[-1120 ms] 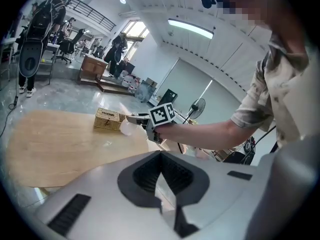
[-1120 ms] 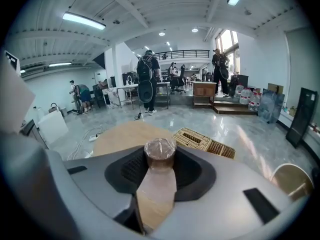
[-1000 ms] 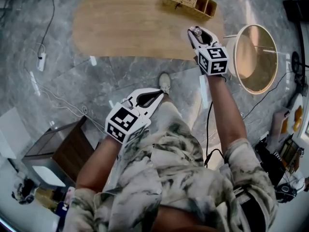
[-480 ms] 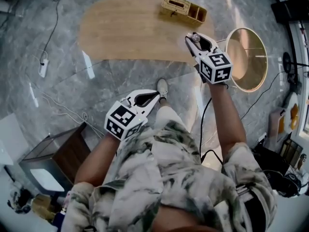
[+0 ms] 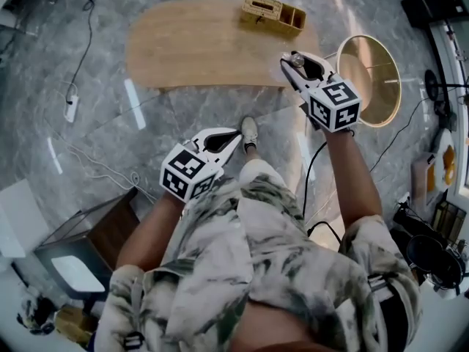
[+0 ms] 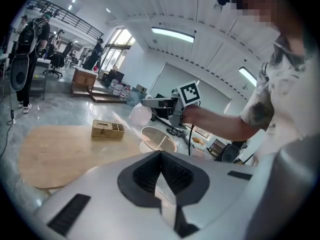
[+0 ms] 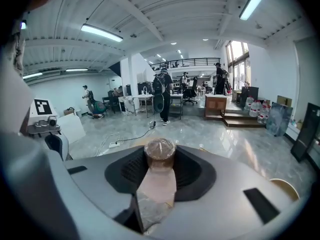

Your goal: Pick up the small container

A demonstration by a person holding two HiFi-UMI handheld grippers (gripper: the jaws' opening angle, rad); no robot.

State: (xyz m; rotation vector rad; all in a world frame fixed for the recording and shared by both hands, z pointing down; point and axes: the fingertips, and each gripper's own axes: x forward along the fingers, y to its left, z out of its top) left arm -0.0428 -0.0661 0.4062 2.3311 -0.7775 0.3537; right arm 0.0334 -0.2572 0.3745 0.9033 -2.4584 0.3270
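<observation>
The small container, a round clear tub with a brownish fill, sits pinched between the jaws of my right gripper, which is shut on it. The head view shows the same container at the tip of the right gripper, held in the air over the near right end of the oval wooden table. My left gripper hangs lower, above the floor by the person's shoe, shut with nothing in it. Its fingertips meet in the left gripper view.
A wicker organiser box stands on the table's far right end. A round side table is right of the right gripper. Cables and a power strip lie on the marble floor at left. A dark cabinet stands at lower left. People stand far off.
The head view has drifted, so the table and round side table sit slightly further left. Both grippers keep their poses, and the right one still holds the container.
</observation>
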